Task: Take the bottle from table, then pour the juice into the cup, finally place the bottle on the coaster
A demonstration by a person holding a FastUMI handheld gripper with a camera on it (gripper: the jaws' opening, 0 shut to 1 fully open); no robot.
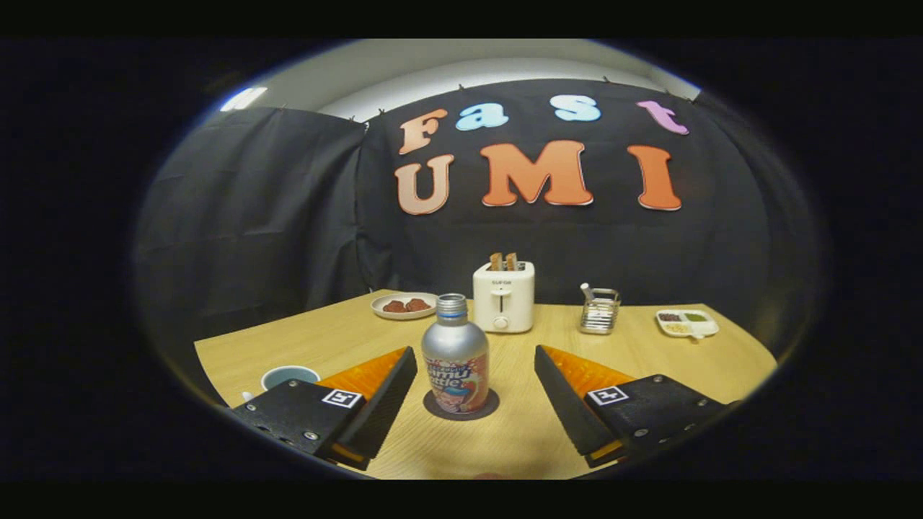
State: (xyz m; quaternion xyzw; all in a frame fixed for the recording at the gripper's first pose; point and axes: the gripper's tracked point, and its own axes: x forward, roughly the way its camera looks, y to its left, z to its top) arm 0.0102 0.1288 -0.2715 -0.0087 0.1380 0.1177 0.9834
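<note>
My gripper [476, 375] is wide open and holds nothing — the silver metal bottle [455, 357] stands upright on the dark round coaster [490, 407], between my fingers, untouched.

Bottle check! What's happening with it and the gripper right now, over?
Gripper open, fingers either side of bottle, not touching. Bottle upright on the dark coaster. Cup beside left finger. Nothing in the way.

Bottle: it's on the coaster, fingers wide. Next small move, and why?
Probably back the gripper straight off. The bottle stands upright on the coaster, between the open fingers with a gap on each side, so the placing looks done. A straight retreat avoids clipping it or the cup.
</note>
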